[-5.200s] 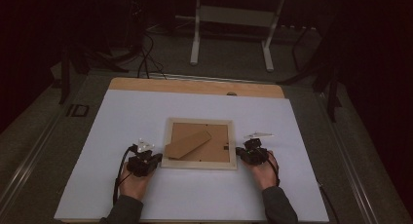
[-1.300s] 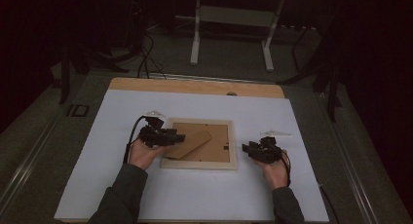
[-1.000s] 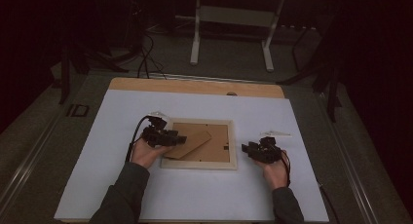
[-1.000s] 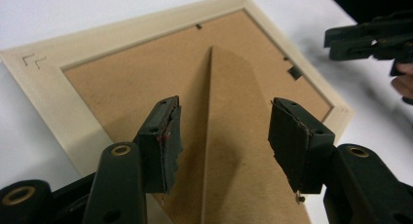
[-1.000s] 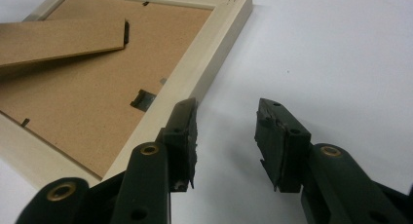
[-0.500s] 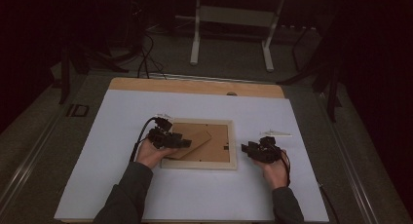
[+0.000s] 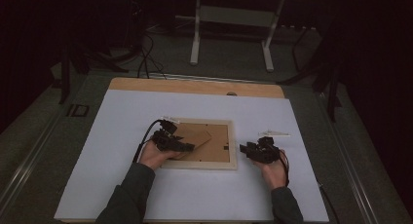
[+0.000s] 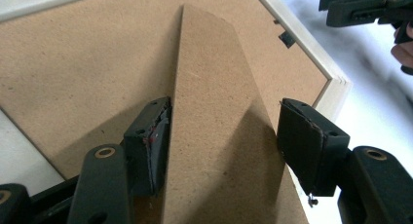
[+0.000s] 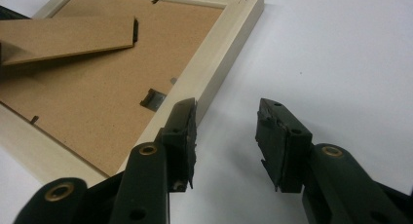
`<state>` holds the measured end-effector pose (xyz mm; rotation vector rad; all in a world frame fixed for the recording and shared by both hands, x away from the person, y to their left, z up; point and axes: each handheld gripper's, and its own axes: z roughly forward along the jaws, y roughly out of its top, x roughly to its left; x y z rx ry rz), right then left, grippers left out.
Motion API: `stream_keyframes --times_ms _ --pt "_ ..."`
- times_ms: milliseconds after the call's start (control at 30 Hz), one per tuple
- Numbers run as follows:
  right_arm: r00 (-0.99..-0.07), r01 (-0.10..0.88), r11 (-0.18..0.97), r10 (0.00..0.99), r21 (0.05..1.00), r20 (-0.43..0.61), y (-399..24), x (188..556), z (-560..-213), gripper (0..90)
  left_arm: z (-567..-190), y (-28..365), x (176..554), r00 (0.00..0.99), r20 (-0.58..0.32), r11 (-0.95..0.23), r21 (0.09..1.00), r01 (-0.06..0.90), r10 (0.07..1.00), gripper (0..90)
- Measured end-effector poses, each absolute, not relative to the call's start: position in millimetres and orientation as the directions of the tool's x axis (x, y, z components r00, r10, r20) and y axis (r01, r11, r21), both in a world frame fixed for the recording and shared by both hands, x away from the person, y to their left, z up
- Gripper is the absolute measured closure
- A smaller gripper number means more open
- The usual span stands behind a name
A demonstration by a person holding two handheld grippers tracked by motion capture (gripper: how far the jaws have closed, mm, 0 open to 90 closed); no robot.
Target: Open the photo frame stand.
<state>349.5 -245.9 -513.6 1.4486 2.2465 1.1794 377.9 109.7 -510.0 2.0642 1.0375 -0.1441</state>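
1. Picture frame (image 7: 199,145), pale wood and lying back-side up, sits near the middle of the white sheet (image 7: 146,107) that covers the table (image 7: 195,85), as I watch from the high view.
2. Left gripper (image 7: 187,147) reaches over the frame's left part, the hand (image 7: 155,156) behind it resting at the frame's near left corner.
3. From the left gripper view I see the frame's brown easel stand (image 8: 214,136) running up between the two black jaws. The jaws have just been opening; the left pad sits against the stand's edge (whether it touches I cannot tell), while the right pad stands clear of the other edge, so nothing is clamped.
4. Right gripper (image 7: 245,150) waits just beside the frame's right edge, pointing toward it, with its hand (image 7: 272,168) resting on the sheet.
5. In the right gripper view its jaws stand apart with bare white sheet between them; the left jaw tip lies over the frame's wooden rail (image 9: 214,63), and I see no grip on anything.
6. A small metal tab (image 9: 152,100) shows on the backing board (image 9: 97,87) close to that rail, and the easel stand is raised above the board at the far left.
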Motion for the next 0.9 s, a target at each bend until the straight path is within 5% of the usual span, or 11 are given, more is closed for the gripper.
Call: stream_keyframes --times_ms 900 --pt "-0.509 0.683 0.235 0.832 0.692 0.22 -226.9 360.4 -516.0 54.7 -507.0 102.8 372.4 0.691 -0.34 -0.392 0.629 0.672 0.638 43.2"
